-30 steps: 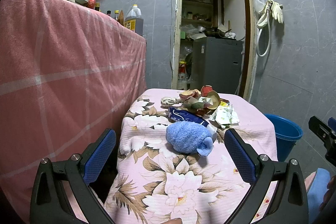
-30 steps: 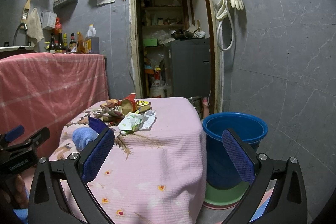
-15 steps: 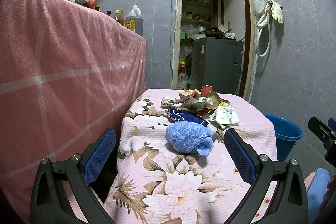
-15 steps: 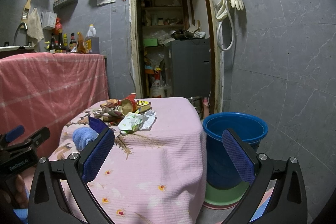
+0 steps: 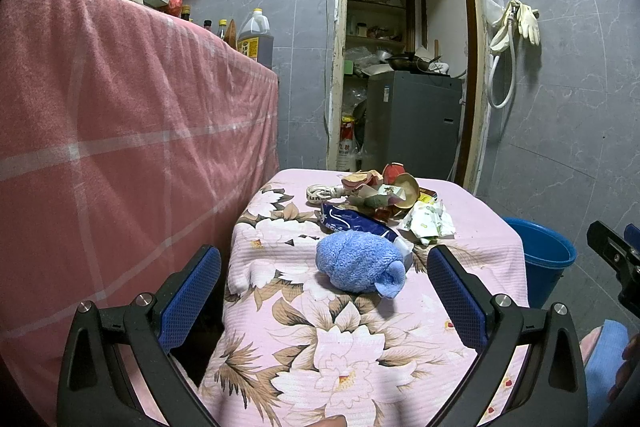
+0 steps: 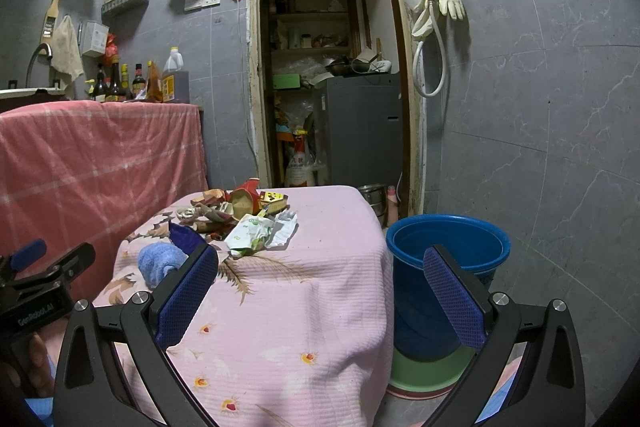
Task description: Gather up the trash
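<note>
- While both tools hang short of the desk's near edge, the left gripper (image 5: pixel 324 291) has its jaws spread wide and grasping nothing; the right gripper (image 6: pixel 320 287) is likewise released and bare.
- Nearest ahead of the left jaws lies a fluffy blue rolled cloth (image 5: pixel 358 261) on the desk's pink floral cover (image 5: pixel 344 355); its long axis runs crosswise to the fingers, and it looks more like a wiping rag than litter.
- Beyond it, touching, is a flattened dark blue plastic wrapper (image 5: pixel 348 221); just right of that, a crumpled white-and-green wrapper (image 6: pixel 252 235).
- Farther back sits the heap of torn paper and broken cups (image 5: pixel 384 189), well apart from both jaws; I judge the right gripper slightly nearer the white wrapper, the left nearer the blue one.
- Right of the desk, on the floor, stands a round blue plastic bucket (image 6: pixel 448 247), seemingly with nothing in it, resting in a green basin (image 6: pixel 424 371); it seems the likely drop point.
</note>
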